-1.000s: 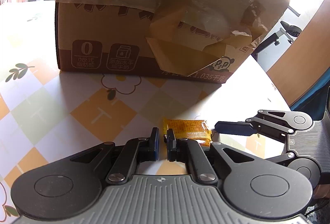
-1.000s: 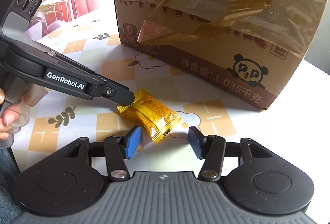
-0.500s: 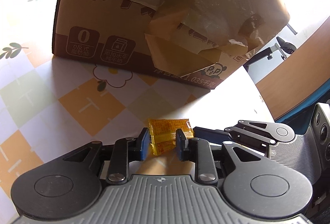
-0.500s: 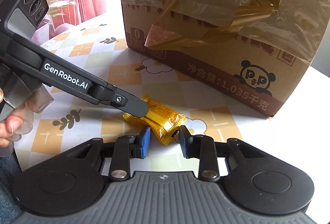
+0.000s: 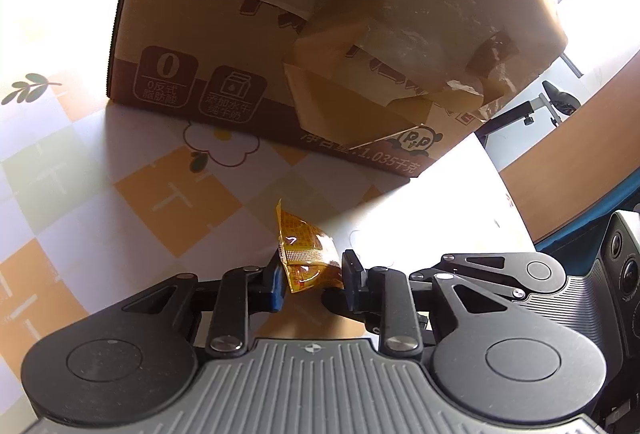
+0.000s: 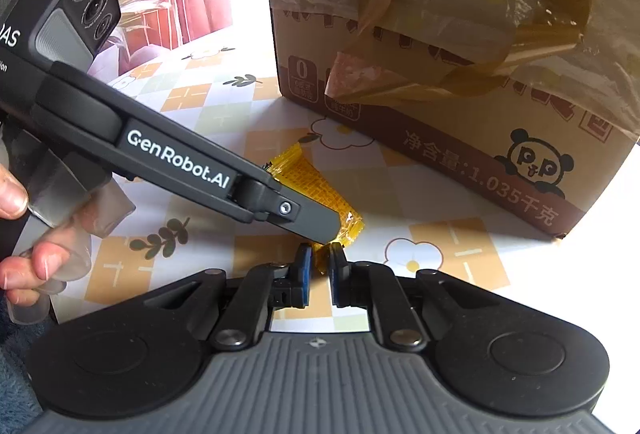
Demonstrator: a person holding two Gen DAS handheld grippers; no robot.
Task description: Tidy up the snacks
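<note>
The left gripper [image 5: 312,276] has its jaws drawn in on a yellow snack packet [image 5: 305,258], one blue pad against the packet's left edge and the other against its right, so the packet is pinched across its width and its far sealed end sticks up and forward, tilted, above the table. The right gripper [image 6: 318,266] is nearly closed as well, its two pads clamped on the near crimped corner of the same snack packet [image 6: 320,190], with only a thin sliver of yellow wrapper between them. In the right wrist view the left gripper's finger [image 6: 304,216] crosses over the packet from the left and hides part of it, and the person's hand [image 6: 24,230] is wrapped around that tool's handle at the picture's left edge. The packet sits over a tablecloth [image 5: 132,218] patterned in orange, pale green and white checks with flowers and leaf sprigs. Behind it, near but not touching, stands a large cardboard box [image 5: 224,46] with loose brown and clear tape hanging off its front [image 6: 460,82], Chinese lettering and a small panda print [image 6: 536,164] near its lower right corner
</note>
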